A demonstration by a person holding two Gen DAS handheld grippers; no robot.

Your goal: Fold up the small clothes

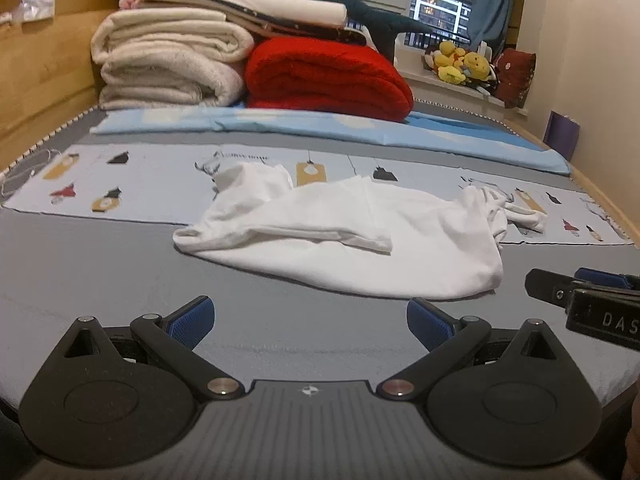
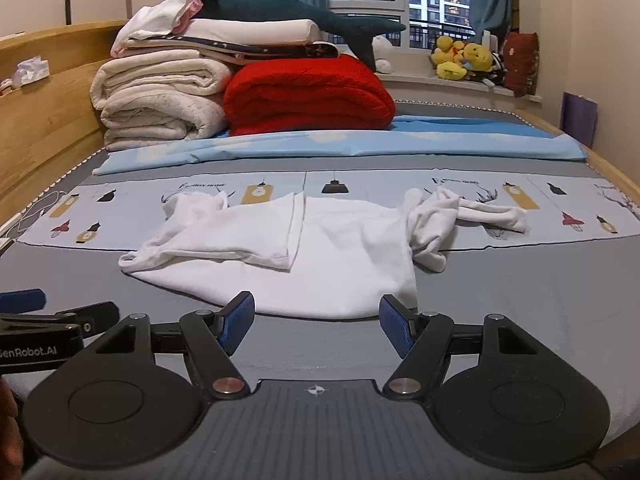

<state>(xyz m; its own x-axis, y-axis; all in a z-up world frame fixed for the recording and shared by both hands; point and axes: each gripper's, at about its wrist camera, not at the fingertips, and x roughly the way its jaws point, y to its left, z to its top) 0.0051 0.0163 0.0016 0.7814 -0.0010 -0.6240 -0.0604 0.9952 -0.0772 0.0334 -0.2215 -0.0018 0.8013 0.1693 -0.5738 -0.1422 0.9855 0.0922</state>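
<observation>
A small white garment [image 1: 352, 236] lies crumpled on the grey bed sheet, partly folded over itself, with a bunched end at the right [image 2: 432, 220]. It also shows in the right wrist view [image 2: 288, 256]. My left gripper [image 1: 310, 324] is open and empty, low over the sheet just in front of the garment's near edge. My right gripper [image 2: 316, 324] is open and empty, its blue pads [image 2: 240, 320] close to the garment's near hem. The right gripper shows at the right edge of the left wrist view [image 1: 588, 292].
Stacked cream blankets [image 2: 156, 96], a red blanket [image 2: 308, 96] and a plush shark [image 2: 288, 8] sit at the far end. A light blue sheet [image 2: 340, 144] and a printed cloth strip [image 2: 120, 208] lie across the bed. A wooden bed rail [image 2: 44, 120] runs along the left.
</observation>
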